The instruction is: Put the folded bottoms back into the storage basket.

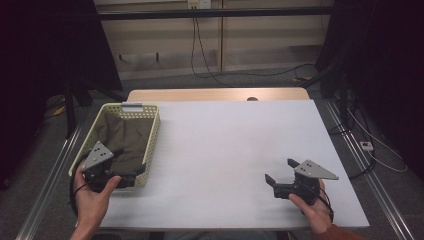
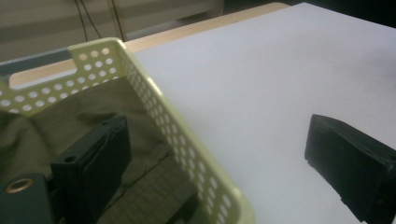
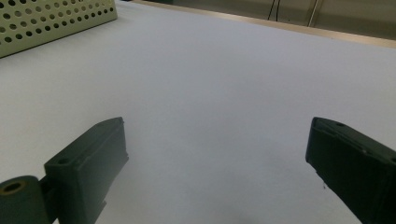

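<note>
Nearest the person's edge of the counter (image 1: 235,145), both hands hold their tools low. The right tool (image 1: 280,176) rests over bare white surface at the near right, its jaws spread wide with nothing between them; its own view looks across empty white surface, with a corner of the basket far off at upper left. It looks idle, waiting its turn.

The left tool (image 1: 134,176) is the busy one. It sits at the near end of the pale yellow perforated basket (image 1: 153,140), and its jaws are also spread: in the left gripper view one jaw hangs inside the basket, above the cloth, while the other stands outside, over the counter, so the basket's long wall (image 2: 187,140) runs between them. Nothing is pinched yet.

Inside the basket lies an olive-green cloth (image 1: 125,137), crumpled and covering most of the floor, with a patch of the basket's bottom showing near the tool. The basket itself stands at the left side of the counter, its grey handle at the far end.

As I read it, the step in hand is the reach into the basket for the cloth. The next move would call for shifting the tool fully inside the wall, lowering onto a raised fold, and closing firmly before lifting. Straddling the wall as it does now, closing would catch plastic instead of fabric.

Beyond the counter, cables trail across the floor.
</note>
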The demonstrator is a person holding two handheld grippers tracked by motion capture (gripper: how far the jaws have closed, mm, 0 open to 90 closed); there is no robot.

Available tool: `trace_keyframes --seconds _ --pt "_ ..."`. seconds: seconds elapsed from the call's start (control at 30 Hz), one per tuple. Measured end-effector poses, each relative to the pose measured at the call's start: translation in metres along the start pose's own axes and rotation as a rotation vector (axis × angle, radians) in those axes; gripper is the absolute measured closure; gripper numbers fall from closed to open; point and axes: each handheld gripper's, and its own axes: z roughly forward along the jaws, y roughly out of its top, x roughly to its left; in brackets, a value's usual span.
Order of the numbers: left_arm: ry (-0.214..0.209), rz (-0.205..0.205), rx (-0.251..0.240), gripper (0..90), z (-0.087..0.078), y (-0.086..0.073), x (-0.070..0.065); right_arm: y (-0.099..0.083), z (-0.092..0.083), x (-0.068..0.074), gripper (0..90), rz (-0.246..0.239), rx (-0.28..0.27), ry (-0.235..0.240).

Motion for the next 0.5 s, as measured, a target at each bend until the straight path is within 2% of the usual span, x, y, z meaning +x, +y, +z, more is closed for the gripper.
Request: trace_keyframes --seconds 0.27,0.33,0.37,0.43,0.5 --pt "-0.033 0.042 -0.001 8.7 0.022 0.007 -0.018 0.0 0.0 0.0 5.3 0.001 -0.003 0.003" --pt "-0.002 0.081 0.004 8.8 0.026 0.008 -0.022 0.0 0.0 0.0 5.3 0.001 -0.003 0.003" --pt "-0.01 0.089 0.002 8.7 0.028 0.009 -0.025 0.0 -0.001 0.0 5.3 0.001 -0.003 0.003" --pt "-0.046 0.074 0.004 8.1 0.032 0.011 -0.027 0.0 0.0 0.0 5.3 0.001 -0.003 0.004" --pt "-0.053 0.082 0.007 8.1 0.036 0.013 -0.03 0.0 0.0 0.0 5.2 0.003 -0.003 0.003"
